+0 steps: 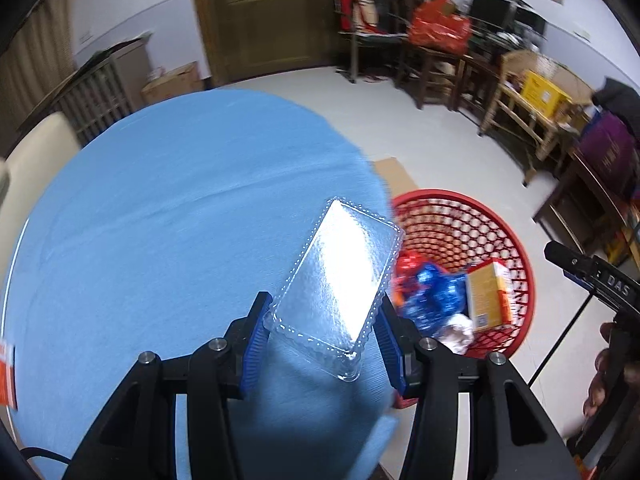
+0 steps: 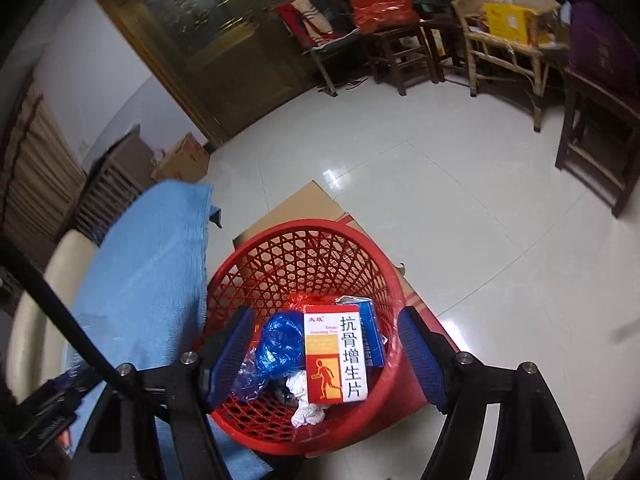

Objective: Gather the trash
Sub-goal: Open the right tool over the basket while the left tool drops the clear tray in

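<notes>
the left hand-held gripper (image 1: 322, 330) is closed to a narrow gap on a clear plastic clamshell container (image 1: 342, 276), its blue pads pressing the container's two long sides near the lower end. the container tilts up and away from the pads and hangs over the right edge of the blue-covered worktop (image 1: 160, 220), its far corner overlapping the rim of the red mesh basket (image 1: 460, 224) that stands on the floor just beside that edge.

the right hand-held gripper (image 2: 324, 354) hangs over the same basket with its jaws well apart and nothing between the pads (no pad touches the rim or the contents in this view). in the basket lie a medicine box (image 2: 335, 354) printed with chinese characters, a crumpled blue plastic bag (image 2: 280, 344), a blue carton (image 2: 372, 336) half hidden behind the box, red wrapping (image 2: 304, 299) and crumpled white paper (image 2: 306, 414).

the basket sits on flattened cardboard (image 2: 304, 204), mostly covered by it. at the left worktop edge an orange and white item (image 1: 6, 376) is cut off by the frame, and what it is cannot be told. the far furniture is blurred.
</notes>
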`<action>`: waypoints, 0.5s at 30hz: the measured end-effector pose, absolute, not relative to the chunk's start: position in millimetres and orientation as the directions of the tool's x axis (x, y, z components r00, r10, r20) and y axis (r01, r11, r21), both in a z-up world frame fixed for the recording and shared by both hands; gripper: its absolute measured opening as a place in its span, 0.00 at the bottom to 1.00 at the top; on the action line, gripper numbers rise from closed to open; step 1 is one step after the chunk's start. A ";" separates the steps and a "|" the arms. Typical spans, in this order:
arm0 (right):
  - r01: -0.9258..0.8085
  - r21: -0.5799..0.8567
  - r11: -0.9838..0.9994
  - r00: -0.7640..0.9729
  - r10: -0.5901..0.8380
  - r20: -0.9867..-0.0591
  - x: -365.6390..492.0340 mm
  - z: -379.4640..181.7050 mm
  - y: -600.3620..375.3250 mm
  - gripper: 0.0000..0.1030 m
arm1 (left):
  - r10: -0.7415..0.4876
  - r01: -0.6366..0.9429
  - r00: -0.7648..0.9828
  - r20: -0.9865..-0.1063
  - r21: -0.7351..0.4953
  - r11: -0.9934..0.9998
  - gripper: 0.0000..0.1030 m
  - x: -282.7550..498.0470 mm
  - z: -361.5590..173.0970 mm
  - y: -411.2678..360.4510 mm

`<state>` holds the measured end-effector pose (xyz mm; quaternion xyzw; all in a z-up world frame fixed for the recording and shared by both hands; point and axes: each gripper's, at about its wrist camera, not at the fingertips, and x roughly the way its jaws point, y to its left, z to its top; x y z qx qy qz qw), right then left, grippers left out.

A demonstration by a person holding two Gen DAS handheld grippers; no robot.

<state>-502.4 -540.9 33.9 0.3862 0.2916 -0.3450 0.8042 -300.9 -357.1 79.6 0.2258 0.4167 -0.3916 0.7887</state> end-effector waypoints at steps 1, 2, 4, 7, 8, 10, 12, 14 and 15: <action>0.780 0.427 0.457 0.595 -0.330 -0.733 -507.5 34.5 -541.1 0.75 | -0.432 0.816 0.337 -0.836 0.030 0.578 0.51 -304.7 79.7 -367.8; 0.781 0.432 0.452 0.596 -0.332 -0.731 -511.9 35.5 -540.4 0.75 | -0.435 0.825 0.330 -0.838 0.033 0.564 0.51 -308.1 77.7 -377.1; 0.780 0.438 0.447 0.600 -0.333 -0.727 -518.6 37.6 -540.0 0.75 | -0.439 0.839 0.315 -0.841 0.030 0.544 0.51 -314.2 76.9 -388.2; 0.778 0.439 0.449 0.603 -0.340 -0.722 -526.3 40.6 -538.0 0.75 | -0.442 0.857 0.299 -0.846 0.035 0.513 0.51 -323.7 74.1 -406.9; 0.778 0.441 0.448 0.605 -0.341 -0.720 -527.1 41.1 -538.4 0.75 | -0.442 0.863 0.289 -0.849 0.032 0.504 0.51 -326.1 72.2 -414.2; 0.776 0.450 0.442 0.610 -0.347 -0.712 -531.9 42.9 -540.4 0.75 | -0.439 0.868 0.285 -0.852 0.035 0.495 0.51 -328.6 69.5 -421.6; 0.776 0.458 0.433 0.615 -0.360 -0.701 -537.4 45.3 -542.0 0.75 | -0.433 0.873 0.276 -0.858 0.035 0.487 0.51 -329.3 65.3 -430.6; 0.777 0.468 0.422 0.618 -0.368 -0.695 -541.5 46.8 -544.7 0.75 | -0.427 0.874 0.273 -0.862 0.037 0.484 0.51 -328.8 61.6 -437.6; 0.776 0.473 0.418 0.620 -0.368 -0.693 -542.8 46.6 -546.0 0.75 | -0.423 0.876 0.272 -0.864 0.040 0.481 0.51 -328.5 59.4 -441.3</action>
